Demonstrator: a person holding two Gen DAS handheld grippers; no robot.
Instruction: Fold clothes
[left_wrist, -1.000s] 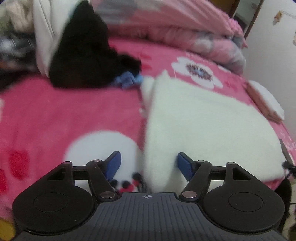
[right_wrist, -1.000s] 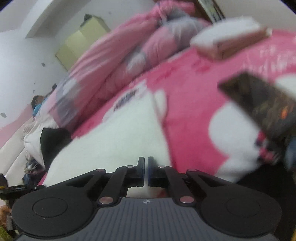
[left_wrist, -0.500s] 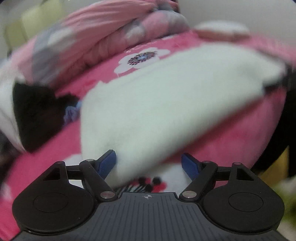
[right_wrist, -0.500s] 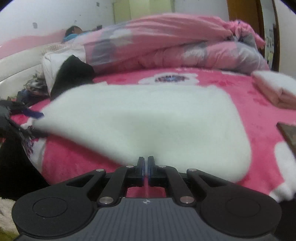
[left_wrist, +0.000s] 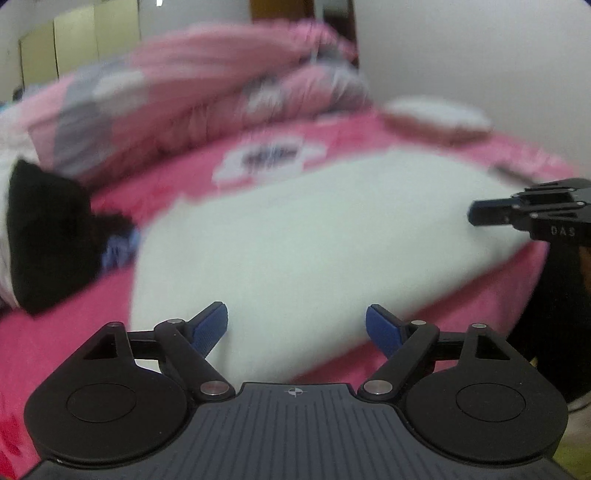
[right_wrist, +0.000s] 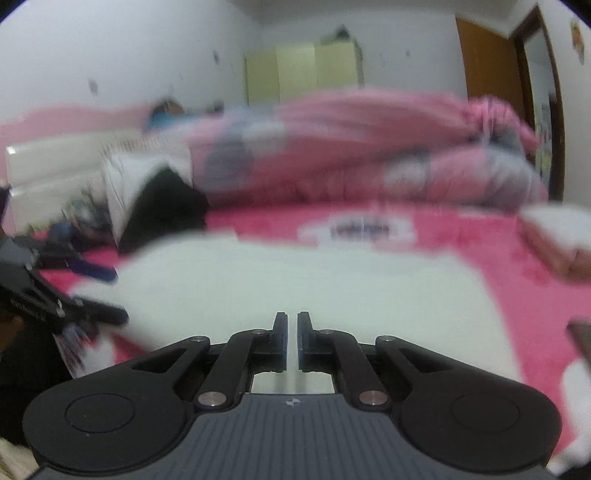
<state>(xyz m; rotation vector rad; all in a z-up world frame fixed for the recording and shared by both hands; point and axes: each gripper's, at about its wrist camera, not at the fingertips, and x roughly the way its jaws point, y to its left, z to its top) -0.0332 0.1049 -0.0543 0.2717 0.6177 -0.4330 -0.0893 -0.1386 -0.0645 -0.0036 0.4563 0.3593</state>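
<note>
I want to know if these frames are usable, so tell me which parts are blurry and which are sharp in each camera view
Left wrist view: the left gripper is sharp, but the white garment, pink quilt and black clothing are smeared by motion blur. Right wrist view: the right gripper is crisp, while the bed behind is similarly blurred; both views bend at the edges, fisheye style.
</note>
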